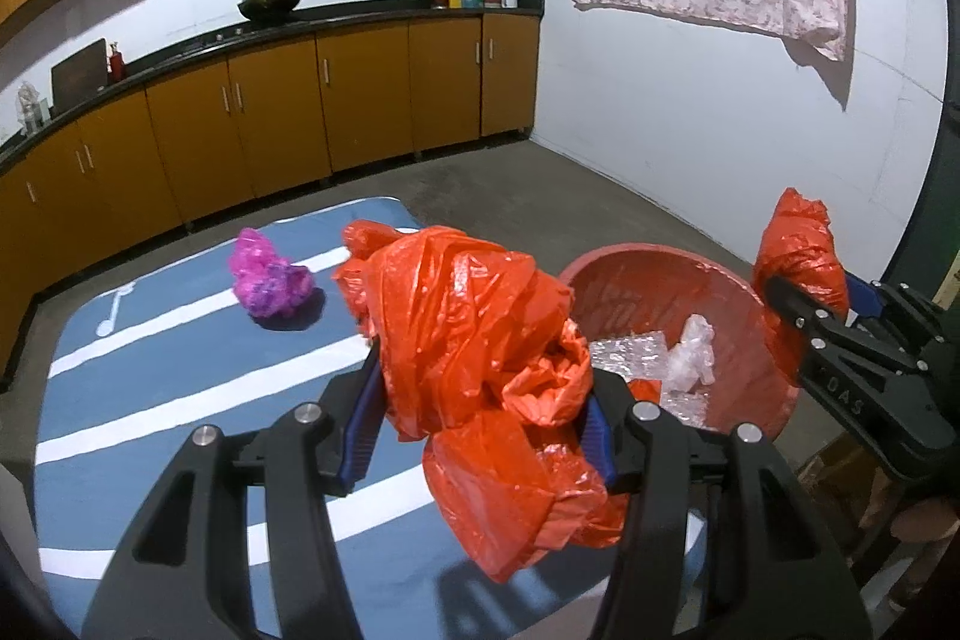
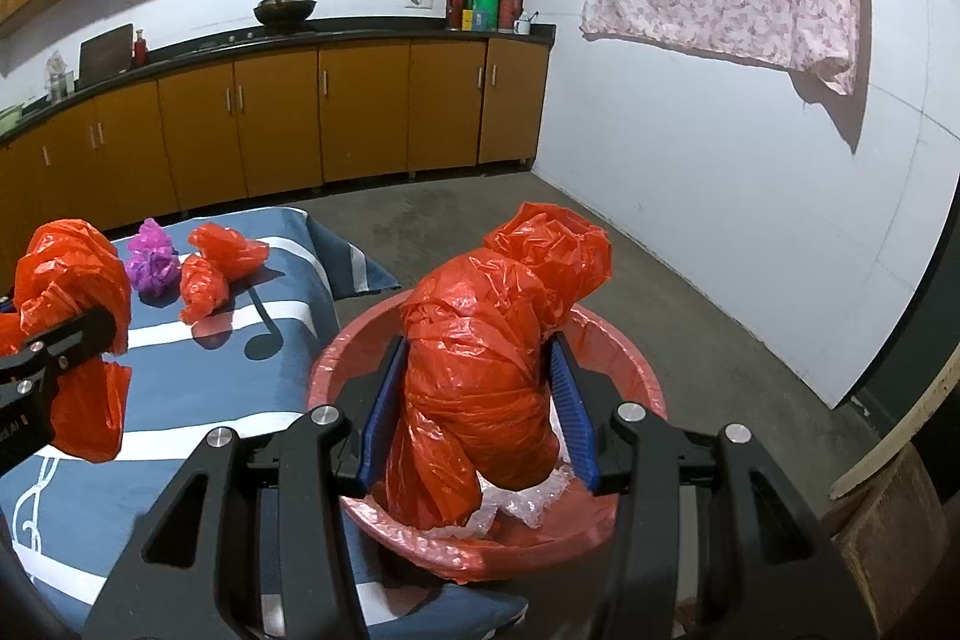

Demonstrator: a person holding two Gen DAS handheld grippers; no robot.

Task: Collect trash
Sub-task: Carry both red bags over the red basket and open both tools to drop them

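My left gripper [image 1: 480,400] is shut on a crumpled red plastic bag [image 1: 474,340], held above the blue cloth beside the red bin [image 1: 738,334]. It also shows in the right wrist view [image 2: 66,304]. My right gripper [image 2: 477,388] is shut on another wadded red plastic bag [image 2: 480,376], held over the red bin [image 2: 636,370]; this bag also shows in the left wrist view [image 1: 801,262]. Clear bubble wrap [image 1: 636,358] lies in the bin. A purple bag wad [image 2: 153,265] and two red bag wads [image 2: 219,268] lie on the cloth.
The blue cloth with white stripes [image 1: 180,400] covers a low surface left of the bin. Brown cabinets with a black counter [image 1: 336,100] run along the back wall. Grey concrete floor [image 2: 690,280] lies beyond the bin. A wooden stool [image 2: 888,526] stands at right.
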